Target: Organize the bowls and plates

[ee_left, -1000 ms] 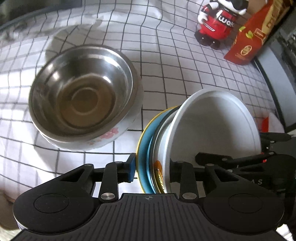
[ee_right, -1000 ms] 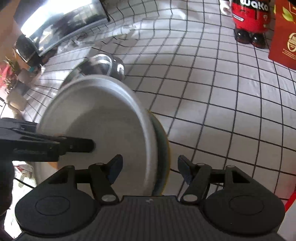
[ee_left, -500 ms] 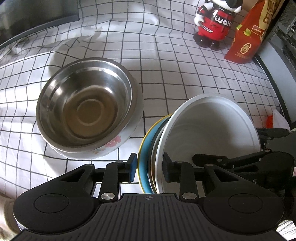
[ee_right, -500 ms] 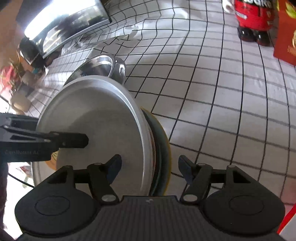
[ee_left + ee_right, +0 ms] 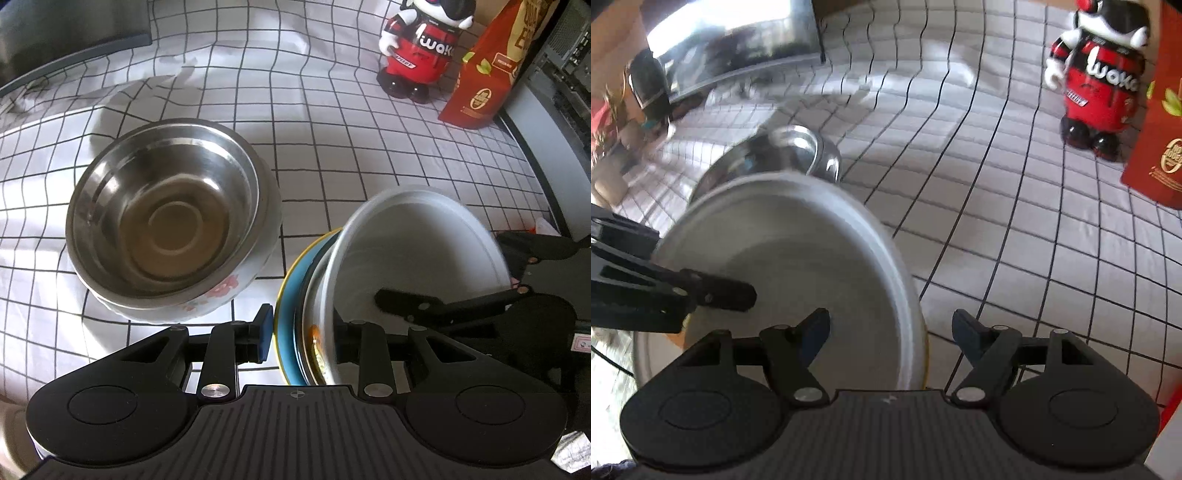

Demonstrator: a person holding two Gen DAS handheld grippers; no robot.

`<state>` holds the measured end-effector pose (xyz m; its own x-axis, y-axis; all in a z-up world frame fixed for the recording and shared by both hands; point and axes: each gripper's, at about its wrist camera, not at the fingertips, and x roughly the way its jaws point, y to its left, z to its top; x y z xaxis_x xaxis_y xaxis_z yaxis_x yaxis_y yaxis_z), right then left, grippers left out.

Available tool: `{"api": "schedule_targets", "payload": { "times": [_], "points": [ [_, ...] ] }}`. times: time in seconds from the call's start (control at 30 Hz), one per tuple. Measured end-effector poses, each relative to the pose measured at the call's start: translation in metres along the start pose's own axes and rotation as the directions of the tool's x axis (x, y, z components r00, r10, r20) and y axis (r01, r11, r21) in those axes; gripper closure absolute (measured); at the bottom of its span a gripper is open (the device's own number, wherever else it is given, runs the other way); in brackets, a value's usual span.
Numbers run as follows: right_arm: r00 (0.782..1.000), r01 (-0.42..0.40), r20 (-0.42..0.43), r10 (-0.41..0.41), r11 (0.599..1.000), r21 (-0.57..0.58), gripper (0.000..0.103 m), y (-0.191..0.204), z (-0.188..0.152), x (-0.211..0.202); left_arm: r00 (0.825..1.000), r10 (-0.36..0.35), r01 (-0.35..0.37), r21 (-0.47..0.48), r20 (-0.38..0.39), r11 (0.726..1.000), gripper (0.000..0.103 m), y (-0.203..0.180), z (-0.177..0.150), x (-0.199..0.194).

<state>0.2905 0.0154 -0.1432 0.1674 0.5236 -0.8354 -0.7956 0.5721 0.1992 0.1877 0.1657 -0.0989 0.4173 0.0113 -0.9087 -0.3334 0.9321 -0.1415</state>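
- Left gripper [image 5: 301, 332], low centre of the left wrist view: clamped across a stack of plates [image 5: 295, 317] held on edge, blue pad against the blue, yellow-rimmed outer plate, other finger hidden behind the white plate [image 5: 413, 251].
- White plate: innermost of the stack, hollow face turned toward the right of the frame, nothing in it.
- Between blue and white plates: a dark rim and an orange-patterned edge, details too small to tell.
- Right gripper [image 5: 890, 332], low centre of the right wrist view: jaws opening, both pads apart from the plates; white plate's rim standing between them, nearer the left finger.
- Steel bowl [image 5: 166, 218], centre left of the left wrist view: nested in a white bowl with pink flowers [image 5: 229, 288], empty, resting on the checked cloth [image 5: 332, 140] just beside the plates.
- Upper right of both views: red and black toy figure [image 5: 421, 51] and red carton [image 5: 484, 77], well apart from the dishes.
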Motion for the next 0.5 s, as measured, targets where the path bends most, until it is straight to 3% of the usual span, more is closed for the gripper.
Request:
{"api": "schedule_targets", "payload": {
  "times": [0.17,0.3,0.5],
  "points": [
    [1.000,0.015,-0.002,-0.015,1.000,-0.018,0.029,0.006,0.000,0.000,1.000,-0.018,0.018,-0.016,0.004,1.000,0.069,0.003,-0.001,-0.001],
    [1.000,-0.022,-0.013,0.022,0.998,-0.050,0.029,0.010,-0.002,-0.002,1.000,-0.026,0.026,-0.025,0.005,0.999,0.069,0.004,-0.002,-0.001],
    [0.999,-0.039,-0.017,0.039,0.999,-0.012,0.028,0.006,-0.003,-0.003,1.000,-0.019,0.019,-0.028,0.002,0.999,0.069,0.002,-0.002,-0.002]
  ]
}}
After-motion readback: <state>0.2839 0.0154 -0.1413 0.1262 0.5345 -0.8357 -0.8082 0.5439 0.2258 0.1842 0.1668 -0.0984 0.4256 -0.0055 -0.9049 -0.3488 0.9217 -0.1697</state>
